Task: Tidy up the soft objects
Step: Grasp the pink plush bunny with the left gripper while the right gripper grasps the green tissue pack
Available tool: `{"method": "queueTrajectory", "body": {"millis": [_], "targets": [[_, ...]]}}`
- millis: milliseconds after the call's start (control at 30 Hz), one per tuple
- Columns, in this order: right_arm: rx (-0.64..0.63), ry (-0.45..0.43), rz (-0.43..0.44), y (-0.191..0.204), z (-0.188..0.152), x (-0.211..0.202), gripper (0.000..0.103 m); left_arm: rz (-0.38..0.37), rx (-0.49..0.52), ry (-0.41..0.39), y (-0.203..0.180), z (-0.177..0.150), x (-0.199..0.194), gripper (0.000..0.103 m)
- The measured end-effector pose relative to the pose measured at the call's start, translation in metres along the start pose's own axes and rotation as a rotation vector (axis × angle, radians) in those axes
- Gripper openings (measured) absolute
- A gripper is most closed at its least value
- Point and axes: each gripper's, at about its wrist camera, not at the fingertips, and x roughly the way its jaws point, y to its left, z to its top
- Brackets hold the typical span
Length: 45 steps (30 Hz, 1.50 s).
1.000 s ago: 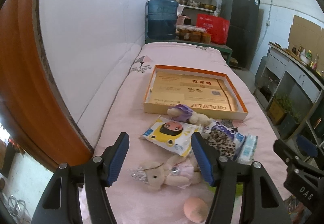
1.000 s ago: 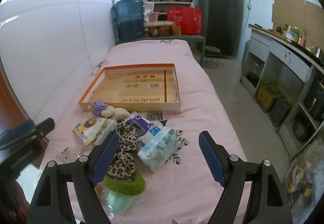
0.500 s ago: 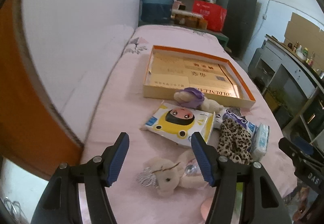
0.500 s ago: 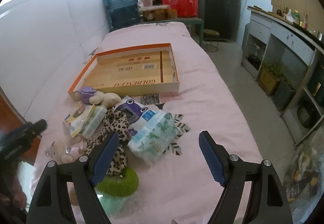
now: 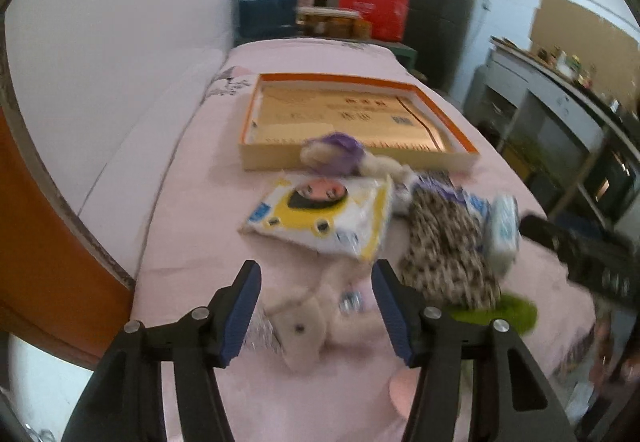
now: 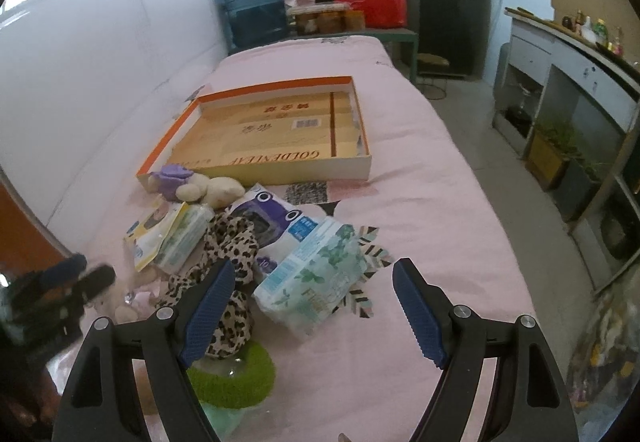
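A pile of soft things lies on the pink bed in front of an orange-rimmed cardboard tray (image 5: 452, 124) (image 6: 256, 164). My left gripper (image 5: 316, 274) hangs over a beige plush bear (image 5: 304, 326); its jaws are closing, with the bear between them but untouched. Beyond it lie a yellow tissue pack (image 5: 324, 214), a purple-hatted plush (image 5: 336, 154) and a leopard-print cloth (image 5: 444, 250). My right gripper (image 6: 312, 278) stands open above a green-patterned tissue pack (image 6: 316, 278), beside the leopard cloth (image 6: 228, 262), a purple tissue pack (image 6: 276, 222) and a green fuzzy thing (image 6: 232, 378).
A white wall runs along the bed's left side, with an orange board (image 5: 44, 242) at the near left. A blue water jug (image 6: 250, 2), shelves and a red bag (image 6: 370, 0) stand behind the bed's far end. Cabinets (image 6: 568, 94) line the right across a floor aisle.
Both grippers have sunk toward the pile, so the objects look larger. The left gripper's jaws have narrowed slightly around the plush bear. The right gripper's jaws keep the same width.
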Motion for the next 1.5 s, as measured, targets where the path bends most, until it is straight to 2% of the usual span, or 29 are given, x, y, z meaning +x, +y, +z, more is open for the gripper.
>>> {"method": "queueTrajectory", "body": {"millis": [133, 300, 500, 700, 900, 1000, 1033, 1167, 1233, 1300, 1400, 1433, 1500], "targets": [[0.010, 0.017, 0.023, -0.002, -0.005, 0.003, 0.082, -0.056, 0.046, 0.007, -0.006, -0.012, -0.001, 0.058], [0.007, 0.022, 0.017, 0.000, -0.007, 0.001, 0.082, -0.107, 0.135, -0.026, -0.003, -0.011, 0.002, 0.058], [0.018, 0.033, 0.012, 0.002, -0.008, 0.003, 0.082, -0.283, 0.253, 0.008, 0.006, -0.007, 0.017, 0.058], [0.024, 0.048, -0.007, 0.000, -0.009, 0.007, 0.082, -0.334, 0.403, 0.015, 0.006, -0.010, 0.025, 0.059], [0.015, 0.061, -0.010, 0.001, -0.008, 0.011, 0.082, -0.398, 0.504, 0.048, 0.007, -0.017, 0.035, 0.063], [0.028, 0.073, -0.004, 0.000, -0.005, 0.016, 0.082, -0.385, 0.548, 0.031, 0.004, -0.022, 0.036, 0.065], [0.029, 0.069, -0.009, 0.000, -0.003, 0.017, 0.082, -0.374, 0.551, 0.029, 0.002, -0.023, 0.036, 0.063], [0.031, 0.057, -0.023, 0.002, 0.004, 0.026, 0.082, -0.325, 0.539, 0.005, -0.007, -0.025, 0.032, 0.044], [0.054, 0.088, -0.034, 0.001, 0.007, 0.035, 0.082, -0.300, 0.483, -0.005, -0.007, -0.024, 0.029, 0.034], [0.089, 0.123, -0.038, -0.001, 0.009, 0.045, 0.081, -0.289, 0.374, -0.008, -0.001, -0.021, 0.025, 0.027], [0.096, 0.171, -0.049, -0.002, 0.008, 0.057, 0.061, -0.267, 0.226, -0.001, 0.005, -0.019, 0.023, 0.025], [0.094, 0.186, -0.023, -0.001, 0.006, 0.061, 0.047, -0.242, 0.209, -0.003, 0.003, -0.019, 0.023, 0.025], [0.077, 0.184, -0.023, 0.002, 0.005, 0.060, 0.042, -0.202, 0.228, -0.010, -0.004, -0.021, 0.021, 0.025]]}}
